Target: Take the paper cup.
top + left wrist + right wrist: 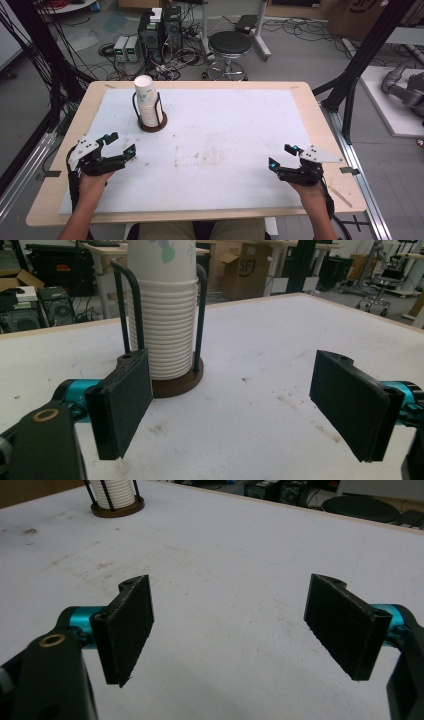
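A stack of white paper cups (pixel 146 102) stands in a dark wire holder on a round brown base (pixel 152 125), at the back left of the white mat. My left gripper (pixel 119 143) rests near the table's left front, open, its jaws wide apart and pointing toward the cups (pixel 162 320), which stand a short way ahead of it. Nothing is between its jaws. My right gripper (pixel 282 155) sits at the right front, open and empty too. In its view the cup holder (pixel 116 497) is far off at the top left.
A white stained mat (pixel 215 145) covers most of the wooden table (pixel 320 117). Beyond the far edge are a black stool (pixel 229 45), computer boxes (pixel 160 30) and cables on the floor. Black frame posts (pixel 360 60) stand at the right.
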The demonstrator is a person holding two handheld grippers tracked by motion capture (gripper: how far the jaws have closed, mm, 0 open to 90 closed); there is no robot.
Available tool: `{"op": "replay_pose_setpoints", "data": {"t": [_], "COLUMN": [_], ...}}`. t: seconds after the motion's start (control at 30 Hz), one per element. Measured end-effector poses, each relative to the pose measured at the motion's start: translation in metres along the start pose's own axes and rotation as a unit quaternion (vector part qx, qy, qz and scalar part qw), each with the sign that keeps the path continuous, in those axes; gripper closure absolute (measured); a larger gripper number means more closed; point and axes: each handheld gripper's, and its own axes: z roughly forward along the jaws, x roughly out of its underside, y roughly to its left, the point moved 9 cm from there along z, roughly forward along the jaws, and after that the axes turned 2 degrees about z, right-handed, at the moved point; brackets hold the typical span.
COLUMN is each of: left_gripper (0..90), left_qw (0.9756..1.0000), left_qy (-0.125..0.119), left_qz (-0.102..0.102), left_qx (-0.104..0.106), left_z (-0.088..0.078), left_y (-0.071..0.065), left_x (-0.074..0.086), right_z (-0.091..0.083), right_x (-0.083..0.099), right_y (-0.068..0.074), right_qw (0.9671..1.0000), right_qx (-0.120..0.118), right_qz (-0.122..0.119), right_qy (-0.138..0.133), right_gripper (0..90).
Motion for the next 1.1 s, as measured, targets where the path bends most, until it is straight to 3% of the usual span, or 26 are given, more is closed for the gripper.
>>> {"op": "replay_pose_setpoints", "data": {"t": [0.43, 0.73, 1.1], "left_gripper": [17.0, 16.8, 16.5], "left_qw": [0.9999, 0.9996, 0.9995], "left_qy": [-0.004, -0.004, 0.008], "left_qz": [-0.011, -0.027, -0.024], "left_qx": [0.012, 0.009, 0.02], "left_z": [0.003, 0.013, 0.028], "left_y": [-0.003, 0.005, 0.013], "left_x": [-0.011, -0.031, -0.058], "right_z": [-0.002, -0.002, -0.002], "right_x": [0.001, -0.001, -0.001], "right_y": [0.0, 0.0, 0.001], "right_qw": [1.0, 1.0, 1.0], "right_qx": [0.005, 0.004, 0.0], "right_qz": [0.001, 0.001, 0.003], "right_qy": [0.005, 0.003, 0.007], "right_gripper": [20.3, 20.3, 20.3]}}
